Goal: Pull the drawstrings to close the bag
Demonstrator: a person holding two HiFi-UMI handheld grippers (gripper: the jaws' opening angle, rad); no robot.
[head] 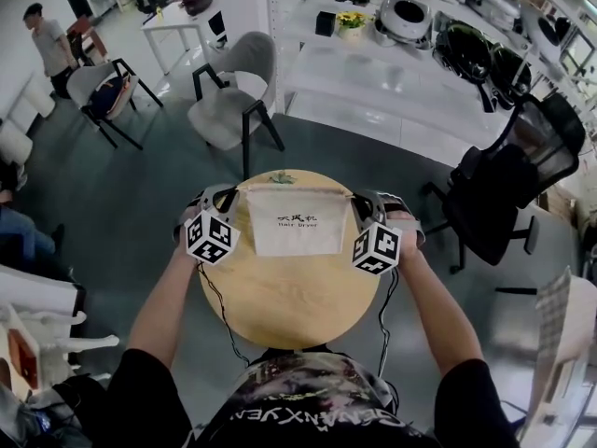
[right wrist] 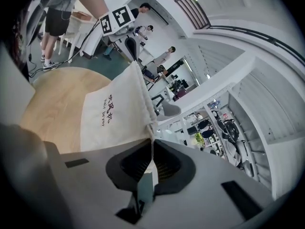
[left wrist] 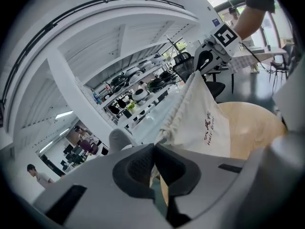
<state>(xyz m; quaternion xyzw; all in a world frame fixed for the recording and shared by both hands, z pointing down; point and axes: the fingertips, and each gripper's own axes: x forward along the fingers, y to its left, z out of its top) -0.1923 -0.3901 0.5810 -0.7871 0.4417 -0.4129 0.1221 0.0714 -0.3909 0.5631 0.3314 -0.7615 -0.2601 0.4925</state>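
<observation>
The left gripper (left wrist: 154, 147) is pressing its two dark fingers (left wrist: 137, 167) tight together, and they are pinching the left drawstring (left wrist: 161, 135) right where it is coming out of the top corner of the bag (left wrist: 206, 124). The right gripper (right wrist: 152, 143) is doing the same on the other side: its fingers (right wrist: 167, 164) are squeezing together on the right drawstring (right wrist: 151, 126), a thin twisted cord that is running along the top edge of the bag and down into the pinch. The bag is hanging between the two grippers, with its top edge stretching in a straight line from one to the other. It is a flat, nearly square cloth bag in a creamy white colour. The cloth is bunching into little wrinkles near both top corners, while the rest is lying smooth. In the middle of the front it is showing dark red print, some Chinese signs with the words "Hair Dryer" under them. The bag is hanging over a round wooden bench (head: 289, 301), towards its far side. From these views I cannot tell if its bottom edge is touching the wood. A hand (head: 187, 227) is holding the left gripper and another hand (head: 409, 236) is holding the right one, each just behind a cube with black and white squares. Past the bench, a grey chair (head: 233, 101) and a black office chair (head: 508, 189) are standing on the floor.
</observation>
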